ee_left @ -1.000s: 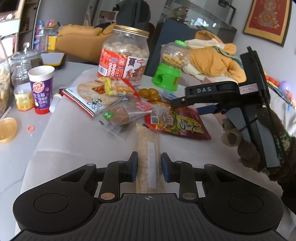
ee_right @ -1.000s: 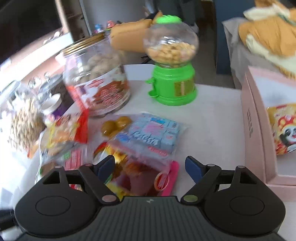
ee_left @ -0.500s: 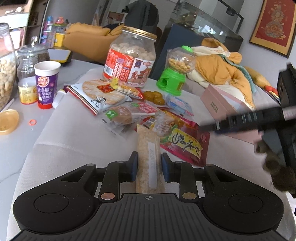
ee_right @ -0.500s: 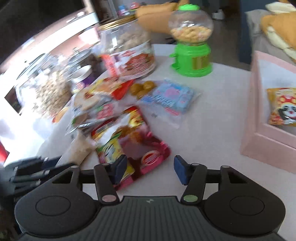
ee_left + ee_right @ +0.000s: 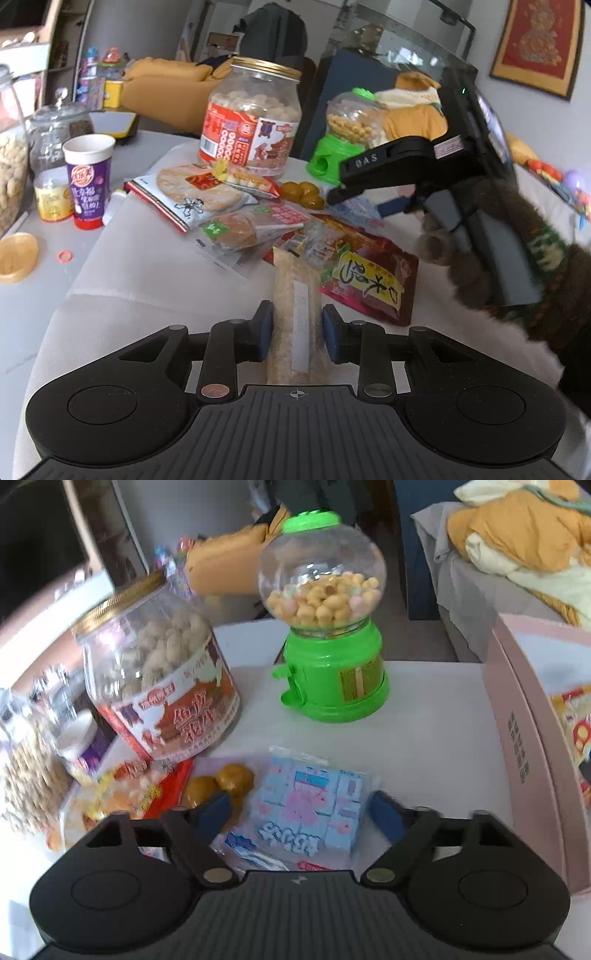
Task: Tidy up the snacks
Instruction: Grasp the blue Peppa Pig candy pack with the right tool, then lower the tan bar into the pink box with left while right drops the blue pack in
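Left gripper (image 5: 297,334): its blue pads sit on both sides of a long clear packet of pale crumbs (image 5: 295,314) with a white strip label; the jaws are easing apart, though the pads look to be touching the packet's sides.
Crumb packet: lies lengthwise on the white table (image 5: 147,280), its far end reaching the snack pile.
Right gripper (image 5: 301,812): jaws wide and opening, set either side of a blue cube pack (image 5: 314,805); the pads stand clear of it.
Right gripper from the left camera (image 5: 354,199): held by a hand in a dark fuzzy glove (image 5: 476,258), tips low over the far side of the pile.
Blue pack: a clear bag of pale blue cubes with pink print, flat on the table, just beside three yellow-brown round sweets (image 5: 221,786).
Snack pile: rice cracker bag (image 5: 192,195), a clear-wrapped round cake (image 5: 236,230), a red pouch with yellow label (image 5: 365,277), all overlapping in the table's middle.
Big jar (image 5: 255,118): gold lid, red label, full of pale puffs, upright behind the pile.
Green dispenser (image 5: 328,627): clear globe of yellow balls on a green base, upright right of the jar.
Pink box (image 5: 517,738): open, at the table's right edge, with a yellow-red packet (image 5: 572,731) inside.
Purple cup (image 5: 88,181): upright at the left, near glass jars and a small yellow lid (image 5: 16,254).
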Motion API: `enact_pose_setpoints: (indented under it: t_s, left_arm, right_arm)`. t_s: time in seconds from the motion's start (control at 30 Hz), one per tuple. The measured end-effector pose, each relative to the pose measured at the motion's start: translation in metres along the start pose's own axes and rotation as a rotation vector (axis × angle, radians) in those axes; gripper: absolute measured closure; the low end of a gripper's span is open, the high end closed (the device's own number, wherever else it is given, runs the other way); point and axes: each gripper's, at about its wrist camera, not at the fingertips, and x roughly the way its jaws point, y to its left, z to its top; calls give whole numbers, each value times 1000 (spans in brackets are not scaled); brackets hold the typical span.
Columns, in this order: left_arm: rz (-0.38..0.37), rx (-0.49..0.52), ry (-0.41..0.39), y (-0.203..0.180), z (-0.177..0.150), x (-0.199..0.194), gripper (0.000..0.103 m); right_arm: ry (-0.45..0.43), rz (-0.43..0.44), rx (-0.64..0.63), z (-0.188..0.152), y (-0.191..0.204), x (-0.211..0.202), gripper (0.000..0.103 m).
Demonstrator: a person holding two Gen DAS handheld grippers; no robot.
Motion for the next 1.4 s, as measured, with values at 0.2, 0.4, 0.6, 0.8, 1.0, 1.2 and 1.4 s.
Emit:
enact_pose_setpoints:
  t_s: [0.2,0.4,0.6,0.8,1.0,1.2,1.4]
  left_arm:
    - [19,21,9,-8,0,0,71]
    - [-111,46,51,-40,-7,5,72]
    - [-207,141,111,-101,-14,22,72]
    - [-225,216,156,-146,-20,34,72]
    - [-181,242,174,-161,-20,42,71]
    - [-181,266,191,-162,-19,41,70]
    - [-202,259,215,-160,-16,43,70]
  right_arm:
    - [39,25,-156,-21,-2,-42,43]
    - [47,74,-131,-66,-48,-108,43]
    - [18,-53,-100,-115,-102,-154,43]
    - [1,-166,-92,-156,-143,-181,41]
    - [2,-186,-73,-169,-152,-178,13]
    - [-60,-190,-57,-182,-149,-173,0]
    - [-68,-173,-64,-184,-152,-175,0]
